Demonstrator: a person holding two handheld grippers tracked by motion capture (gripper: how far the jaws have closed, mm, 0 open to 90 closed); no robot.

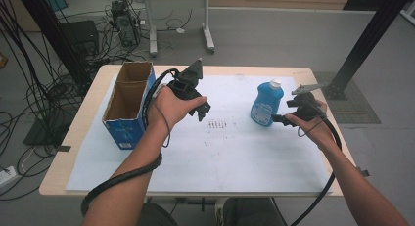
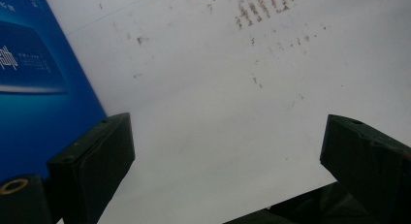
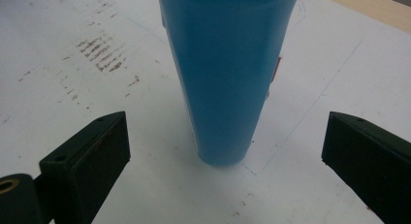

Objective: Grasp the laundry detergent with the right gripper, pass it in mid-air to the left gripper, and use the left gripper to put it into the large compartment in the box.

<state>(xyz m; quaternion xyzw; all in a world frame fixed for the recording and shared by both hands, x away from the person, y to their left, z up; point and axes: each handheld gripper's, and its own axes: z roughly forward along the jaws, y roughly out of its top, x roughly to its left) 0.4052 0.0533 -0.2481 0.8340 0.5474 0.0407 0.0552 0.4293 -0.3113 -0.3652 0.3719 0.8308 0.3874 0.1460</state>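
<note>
The blue bottle [image 1: 267, 104] stands upright on the white sheet [image 1: 235, 152] at about two o'clock, just in front of the right gripper [image 3: 225, 161], whose jaws are wide apart around its base without touching. The left gripper [image 2: 228, 161], also spread and empty, hangs beside the blue box [image 1: 128, 104] at ten o'clock. I think a push off the centre could tip the bottle, because it is tall and narrow

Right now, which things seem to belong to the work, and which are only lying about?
Likely in use:
- blue bottle, between the open jaws of the right gripper
- left gripper, open
- open blue box, perhaps

Lying about:
- floor cables
- far desk
</note>
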